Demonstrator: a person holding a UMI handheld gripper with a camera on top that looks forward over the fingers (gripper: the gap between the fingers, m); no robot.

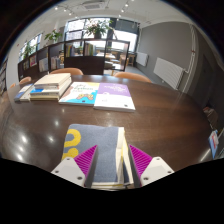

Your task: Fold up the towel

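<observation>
A grey-blue folded towel [92, 148] with a yellow mark on its left part and a white strip along its right edge lies flat on the dark wooden table [160, 115]. Its near end reaches in between my fingers. My gripper [113, 160] is low over that near end, with the fingers apart. The left magenta pad [88, 158] is over the cloth. The right pad [140, 160] is just past the white edge, with a narrow gap. Neither pad visibly presses on the towel.
Beyond the towel several books lie in a row on the table: a purple one [113, 90], a white one [116, 101], a teal one [80, 94] and a stack [48, 86] at the left. Chairs, shelves and windows stand behind the table.
</observation>
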